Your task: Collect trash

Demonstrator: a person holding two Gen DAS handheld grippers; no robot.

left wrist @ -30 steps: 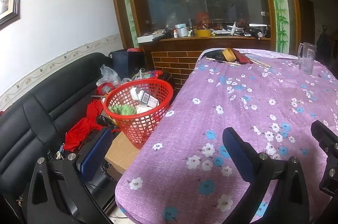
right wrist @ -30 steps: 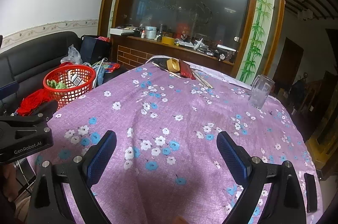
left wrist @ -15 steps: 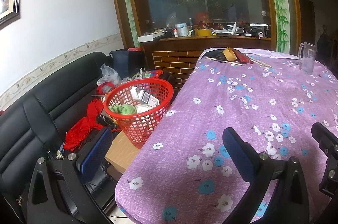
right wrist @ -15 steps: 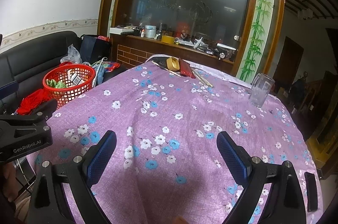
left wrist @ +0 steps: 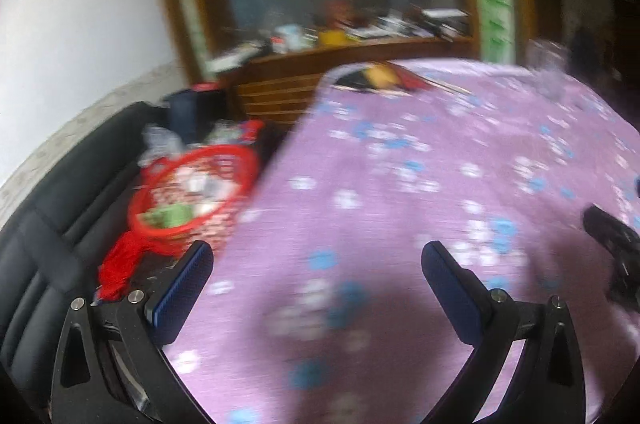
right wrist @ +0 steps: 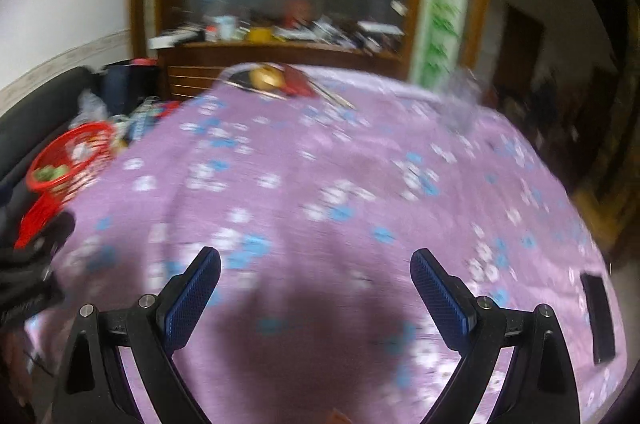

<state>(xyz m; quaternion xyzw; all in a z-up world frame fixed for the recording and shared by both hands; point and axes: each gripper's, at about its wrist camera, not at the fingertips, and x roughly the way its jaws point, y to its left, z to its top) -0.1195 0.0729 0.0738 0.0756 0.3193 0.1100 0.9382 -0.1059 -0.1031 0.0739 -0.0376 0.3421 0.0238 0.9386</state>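
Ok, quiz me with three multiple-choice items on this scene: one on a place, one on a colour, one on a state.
1. Where is the red plastic mesh basket?
A. on the cloth
B. off the table's left edge, by the black sofa
C. on the wooden ledge

2. Colour of the flowered tablecloth?
A. purple
B. green
C. white

3. State of the left hand-held gripper and right hand-held gripper?
A. both shut
B. one holding trash
C. both open, empty

B: it sits beside the sofa. A: purple with white and blue flowers. C: only cloth shows between their fingers.
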